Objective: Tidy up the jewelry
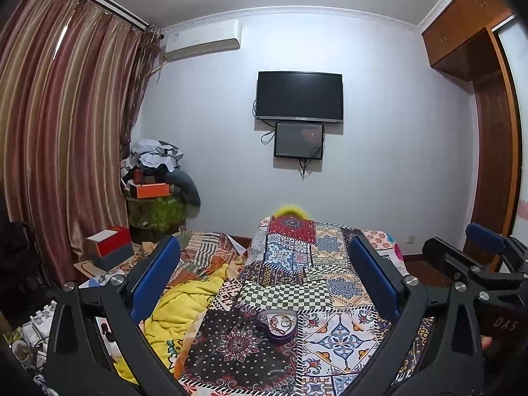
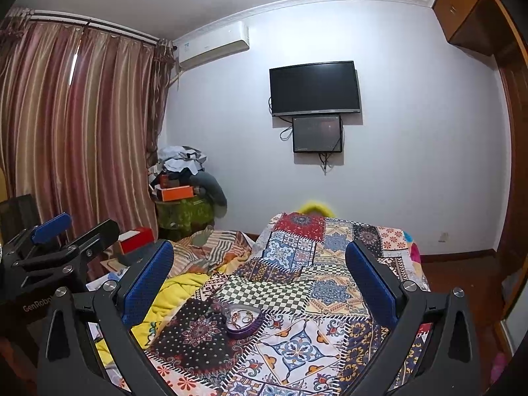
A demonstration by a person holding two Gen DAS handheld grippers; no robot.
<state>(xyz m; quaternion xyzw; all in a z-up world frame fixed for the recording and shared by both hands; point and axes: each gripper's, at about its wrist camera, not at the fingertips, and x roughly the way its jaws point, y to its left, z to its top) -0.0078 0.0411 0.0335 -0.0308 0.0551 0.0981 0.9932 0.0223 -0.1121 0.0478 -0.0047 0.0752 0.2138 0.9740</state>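
Both hand-held grippers [image 1: 264, 277] [image 2: 260, 277] gape above quilt [image 1: 330, 297].

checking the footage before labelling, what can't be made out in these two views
- Jewelry in the purple heart-shaped box: too small in both wrist views to count or name pieces.
- Yellow object past the patchwork quilt: blurred, mostly hidden by the quilt's far edge.
- Right tongs in the left wrist view: cut off by the frame edge.
- Small screen under the TV: content too dim to read.

Bed [image 1: 346, 260] under patchwork quilt [image 1: 340, 336], purple heart-shaped jewelry box [image 1: 276, 325] on top.
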